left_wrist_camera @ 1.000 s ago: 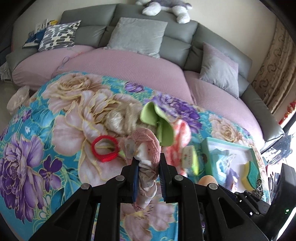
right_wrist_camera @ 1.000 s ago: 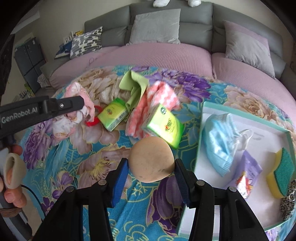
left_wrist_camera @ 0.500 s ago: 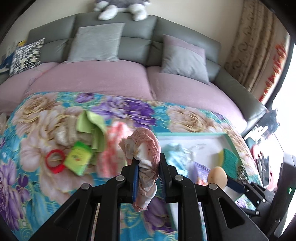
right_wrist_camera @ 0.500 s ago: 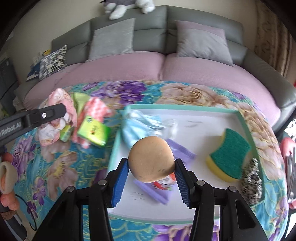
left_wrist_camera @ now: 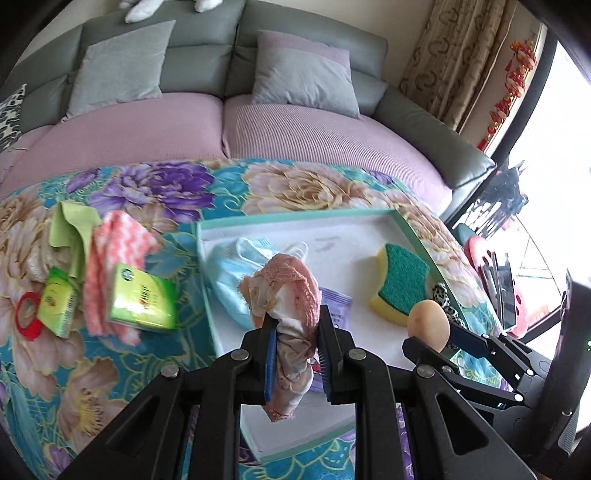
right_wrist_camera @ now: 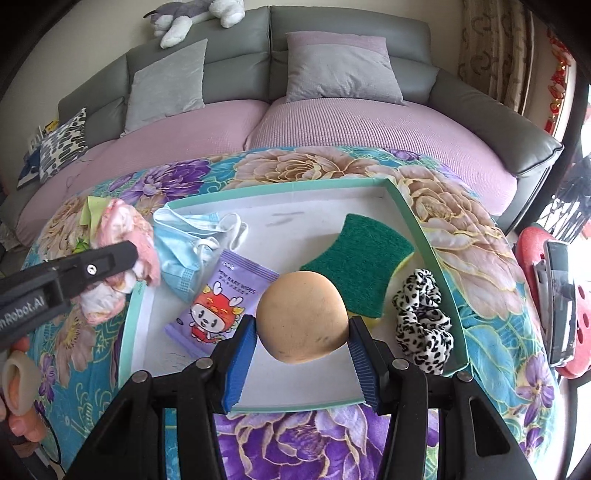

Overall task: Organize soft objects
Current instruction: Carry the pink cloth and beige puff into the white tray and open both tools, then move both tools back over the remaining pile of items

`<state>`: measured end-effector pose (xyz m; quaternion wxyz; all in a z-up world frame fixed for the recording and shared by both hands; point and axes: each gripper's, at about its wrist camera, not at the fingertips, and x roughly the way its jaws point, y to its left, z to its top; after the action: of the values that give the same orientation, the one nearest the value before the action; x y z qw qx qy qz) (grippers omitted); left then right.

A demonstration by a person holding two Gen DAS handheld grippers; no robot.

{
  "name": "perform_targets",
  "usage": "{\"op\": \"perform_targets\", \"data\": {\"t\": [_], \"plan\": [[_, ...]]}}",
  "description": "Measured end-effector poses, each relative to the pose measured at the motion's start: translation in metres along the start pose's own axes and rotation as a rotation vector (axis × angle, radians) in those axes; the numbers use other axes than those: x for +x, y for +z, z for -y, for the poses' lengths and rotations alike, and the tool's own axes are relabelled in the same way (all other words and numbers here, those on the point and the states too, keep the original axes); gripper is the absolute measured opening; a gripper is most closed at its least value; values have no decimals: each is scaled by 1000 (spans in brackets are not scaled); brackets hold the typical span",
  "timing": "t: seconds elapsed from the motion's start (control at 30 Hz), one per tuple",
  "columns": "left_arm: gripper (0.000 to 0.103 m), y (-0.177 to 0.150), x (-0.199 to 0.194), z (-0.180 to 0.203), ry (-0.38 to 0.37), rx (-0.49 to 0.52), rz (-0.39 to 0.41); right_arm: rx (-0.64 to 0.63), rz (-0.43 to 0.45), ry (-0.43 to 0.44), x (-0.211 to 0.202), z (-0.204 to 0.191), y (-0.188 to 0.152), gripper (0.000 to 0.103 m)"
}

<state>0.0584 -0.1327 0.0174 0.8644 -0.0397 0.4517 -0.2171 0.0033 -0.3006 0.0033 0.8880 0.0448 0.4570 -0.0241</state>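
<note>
Left tongs (left_wrist_camera: pixel 295 347): clamped on pink lace cloth (left_wrist_camera: pixel 291 291), held over tray (left_wrist_camera: pixel 295 218) | Right tongs (right_wrist_camera: pixel 301 347): tan sponge ball (right_wrist_camera: pixel 303 321) gripped above tray (mask, wipes, scourer inside) | Tray: rested on floral-clothed table (right_wrist_camera: pixel 472 229)

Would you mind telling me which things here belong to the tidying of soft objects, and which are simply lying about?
Part of the job:
- pink cloth bundle in the left gripper
- tan sponge ball in the right gripper
- tray
- face mask, wipes packet, scouring sponge, leopard scrunchie

Lying about:
- sofa cushions
- plush toy
- curtain
</note>
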Motion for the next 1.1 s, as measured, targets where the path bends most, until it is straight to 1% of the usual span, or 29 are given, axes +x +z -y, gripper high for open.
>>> {"op": "perform_targets", "data": {"t": [0.07, 0.17, 0.37, 0.43, 0.47, 0.5, 0.57, 0.63, 0.7, 0.83, 0.87, 0.9, 0.93, 1.0, 1.03, 1.1], "plan": [[20, -2, 10, 2, -15, -6, -28, 7, -5, 1, 1, 3, -1, 53], [20, -5, 20, 1, -5, -13, -53, 8, -11, 2, 3, 4, -2, 53], [21, -5, 23, -4, 3, -35, -54, 11, -23, 10, 6, 5, -4, 53], [25, -4, 24, -3, 14, -28, -55, 8, -26, 13, 7, 4, -4, 53], [30, -4, 24, -3, 14, -28, -58, 7, -27, 13, 7, 4, -4, 53], [39, -4, 24, -4, 12, -29, -58, 6, -28, 14, 8, 4, -4, 53], [48, -3, 22, -5, 5, -37, -53, 5, -30, 14, 8, 3, -4, 53], [50, -2, 20, -6, 10, -37, -46, 6, -33, 13, 9, 3, -4, 53], [55, -2, 17, -7, 25, -37, -39, 7, -37, 12, 10, 4, -4, 53], [58, 0, 12, -14, 49, -50, -22, 2, -39, 12, 11, 2, -4, 53], [62, 0, 12, -16, 59, -51, -19, 2, -38, 10, 11, 2, -4, 53], [72, 0, 11, -18, 72, -54, -14, 3, -37, 7, 11, 2, -4, 54], [76, 1, 10, -21, 85, -58, -9, 4, -38, 5, 11, 2, -4, 54], [81, 1, 8, -25, 109, -65, 5, 13, -36, 0, 11, 4, -4, 58], [82, 1, 7, -27, 121, -69, 12, 21, -36, -2, 11, 5, -4, 63], [90, 1, 5, -32, 145, -77, 25, 31, -38, -6, 12, 7, -4, 69]]}}
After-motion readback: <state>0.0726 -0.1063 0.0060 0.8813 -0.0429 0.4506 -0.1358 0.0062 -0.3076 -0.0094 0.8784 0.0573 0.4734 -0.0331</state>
